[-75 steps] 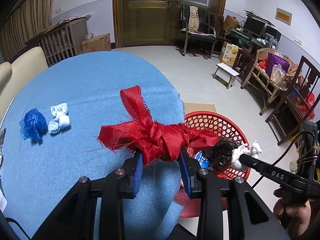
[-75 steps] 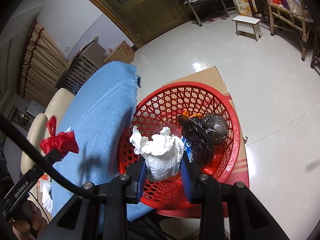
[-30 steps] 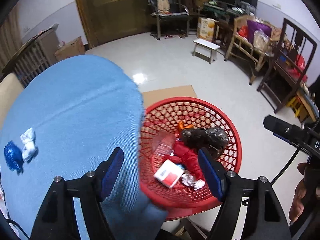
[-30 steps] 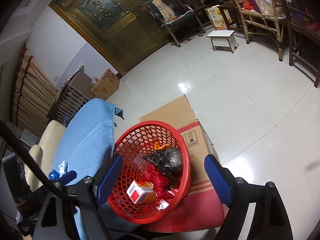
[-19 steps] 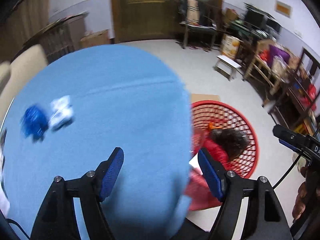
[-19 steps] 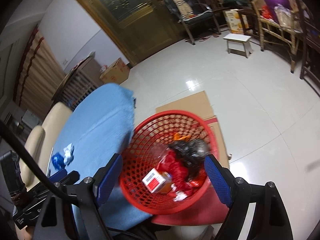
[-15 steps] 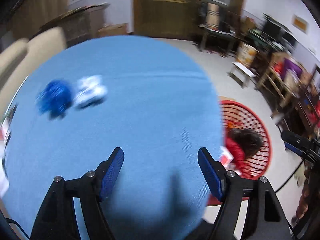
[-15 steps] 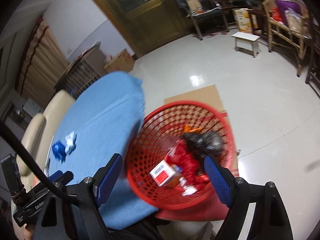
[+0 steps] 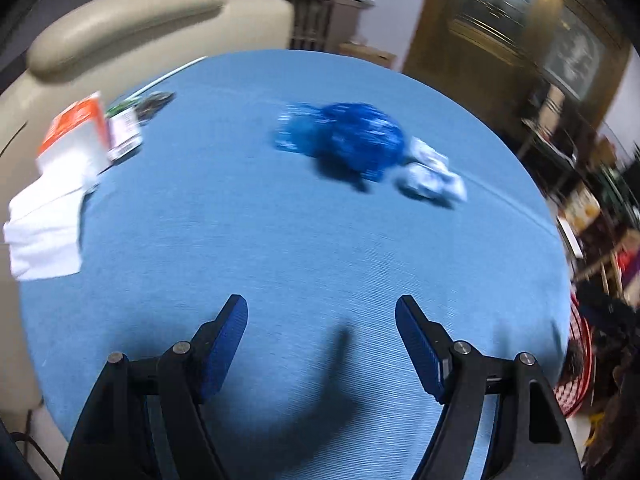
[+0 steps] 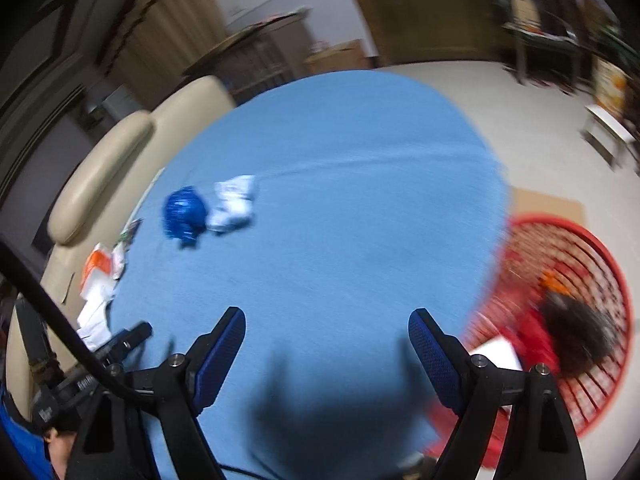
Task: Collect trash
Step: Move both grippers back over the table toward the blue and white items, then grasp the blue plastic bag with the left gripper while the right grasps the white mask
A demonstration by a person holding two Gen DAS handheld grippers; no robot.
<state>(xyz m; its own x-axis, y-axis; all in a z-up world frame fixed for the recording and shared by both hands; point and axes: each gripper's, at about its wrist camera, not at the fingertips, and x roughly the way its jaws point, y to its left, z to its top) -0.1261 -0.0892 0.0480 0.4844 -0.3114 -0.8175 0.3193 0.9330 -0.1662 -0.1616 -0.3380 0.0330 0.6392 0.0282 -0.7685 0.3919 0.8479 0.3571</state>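
Observation:
A crumpled blue plastic wad (image 9: 352,140) and a white crumpled piece (image 9: 430,176) lie side by side on the blue tablecloth (image 9: 280,240). My left gripper (image 9: 322,312) hovers open and empty over the cloth, short of both. In the right wrist view the blue wad (image 10: 185,210) and white piece (image 10: 234,202) sit far ahead to the left. My right gripper (image 10: 326,322) is open and empty above the cloth (image 10: 340,200). The red mesh basket (image 10: 580,240) stands off the table's right edge, holding a black bag, red cloth and a white box.
An orange-and-white packet (image 9: 76,128) and white paper (image 9: 44,232) lie at the table's left edge, by a beige sofa (image 9: 120,32). The left gripper body (image 10: 120,344) shows low left in the right wrist view. Chairs and a stool stand on the tiled floor beyond.
Both grippers have swung left from over the red basket to above the blue table. The blue wad and white piece are now nearer and ahead. Both stay open and empty.

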